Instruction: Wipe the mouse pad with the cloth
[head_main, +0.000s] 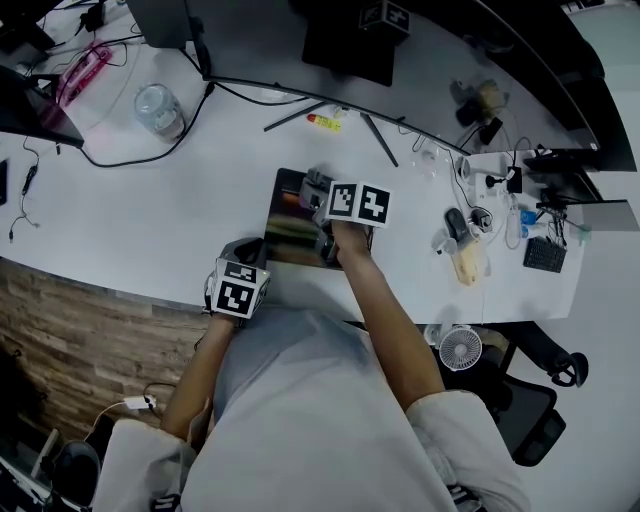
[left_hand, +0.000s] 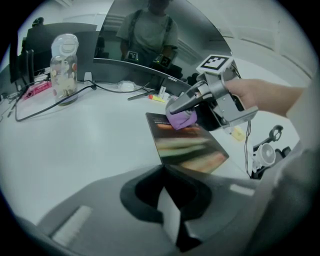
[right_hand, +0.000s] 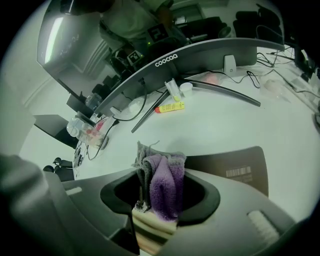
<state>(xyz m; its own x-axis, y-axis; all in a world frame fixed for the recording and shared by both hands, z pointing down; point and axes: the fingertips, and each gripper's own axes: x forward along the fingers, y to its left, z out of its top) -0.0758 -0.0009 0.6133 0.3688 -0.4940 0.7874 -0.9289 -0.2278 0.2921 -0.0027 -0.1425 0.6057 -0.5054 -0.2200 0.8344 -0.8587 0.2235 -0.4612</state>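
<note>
A dark mouse pad (head_main: 292, 222) with a striped, glossy print lies on the white desk (head_main: 150, 215). My right gripper (right_hand: 160, 187) is shut on a bunched purple and grey cloth (right_hand: 166, 182) and holds it down on the pad's far part (left_hand: 190, 146); in the left gripper view the cloth (left_hand: 182, 119) rests on the pad's far edge. My left gripper (left_hand: 167, 175) sits at the pad's near left corner (head_main: 272, 258), and that corner runs in between its nearly closed jaws. The person's arms reach in from below.
A curved monitor (right_hand: 200, 50) stands behind the pad, its stand legs (head_main: 380, 140) and a yellow tube (head_main: 322, 122) close by. A clear jar (head_main: 160, 108) and cables lie at the left. A mouse (head_main: 456, 222), small clutter and a desk fan (head_main: 460, 348) are at the right.
</note>
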